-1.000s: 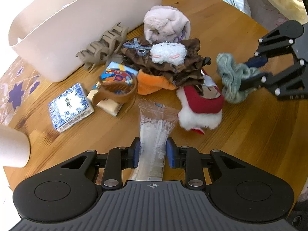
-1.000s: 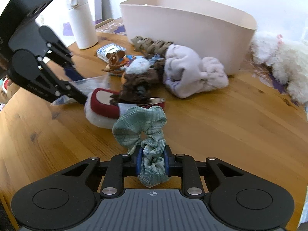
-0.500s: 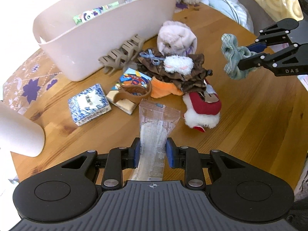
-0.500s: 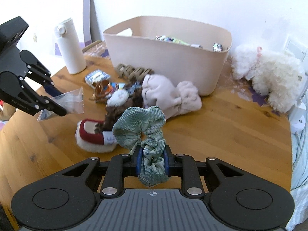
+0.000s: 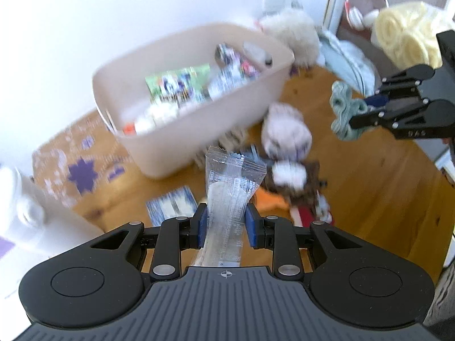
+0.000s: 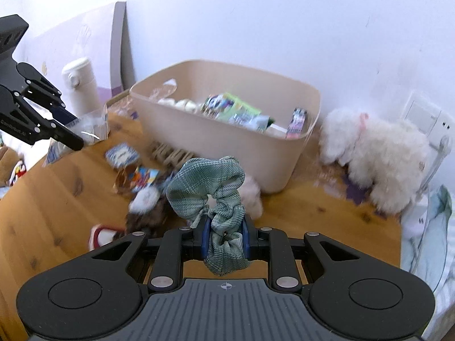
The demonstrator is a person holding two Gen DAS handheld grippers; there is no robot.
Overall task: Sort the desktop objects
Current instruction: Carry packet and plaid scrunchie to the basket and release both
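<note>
My left gripper (image 5: 225,224) is shut on a clear plastic snack packet (image 5: 230,187) and holds it high above the wooden table, in front of the beige bin (image 5: 196,130). My right gripper (image 6: 224,240) is shut on a green plaid scrunchie (image 6: 210,187) and holds it in the air to the right of the pile. It also shows in the left wrist view (image 5: 345,113). The bin (image 6: 227,145) holds several packets. A pile of small items lies in front of it: a pink scrunchie (image 5: 284,133), brown fabric (image 5: 295,182), a blue patterned box (image 5: 170,204).
A white bottle (image 6: 78,85) stands at the left of the bin. A white plush toy (image 6: 375,153) sits to the right of the bin. A patterned mat (image 5: 82,164) lies under the bin's left side. The table's edge runs along the right.
Both grippers have risen higher above the table with their loads. The bin's inside now shows from above. The view is blurred by motion.
</note>
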